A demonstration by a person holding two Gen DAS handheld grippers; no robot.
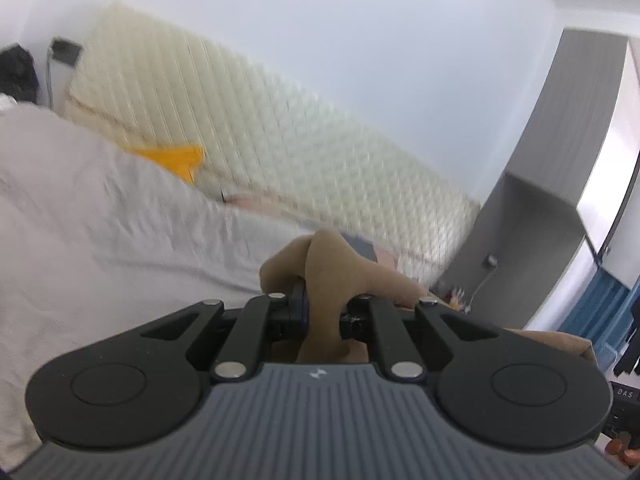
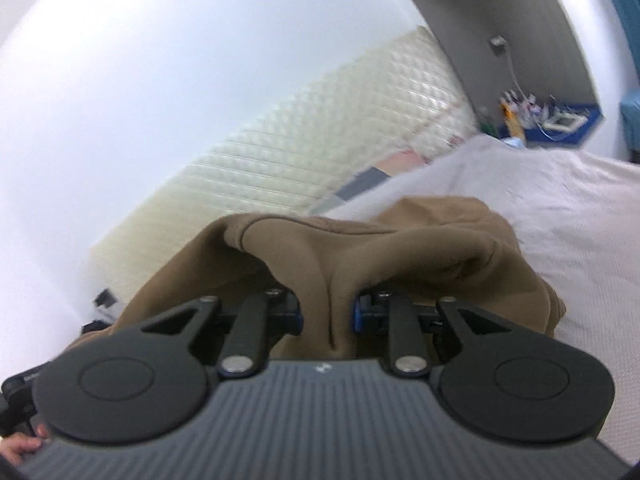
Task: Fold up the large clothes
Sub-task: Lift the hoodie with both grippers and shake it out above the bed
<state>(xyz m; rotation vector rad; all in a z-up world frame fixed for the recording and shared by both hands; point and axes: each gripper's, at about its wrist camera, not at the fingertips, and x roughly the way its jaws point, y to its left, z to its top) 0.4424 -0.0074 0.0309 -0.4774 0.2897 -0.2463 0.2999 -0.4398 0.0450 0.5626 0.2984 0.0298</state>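
A large brown garment (image 1: 332, 264) is bunched up between the jaws of my left gripper (image 1: 322, 312), which is shut on a thick fold of it. The cloth hangs lifted above the white bed sheet (image 1: 100, 220). In the right wrist view the same brown garment (image 2: 400, 248) drapes over and around my right gripper (image 2: 328, 312), whose pads press on a fold of the fabric. The fingertips of both grippers are hidden by cloth. The garment's lower part trails down onto the white sheet (image 2: 560, 220).
A cream quilted panel (image 1: 260, 120) leans against the white wall behind the bed. A yellow item (image 1: 180, 158) lies at its foot. A grey cabinet frame (image 1: 560, 160) stands at the right. A blue tray of clutter (image 2: 560, 120) sits beyond the bed.
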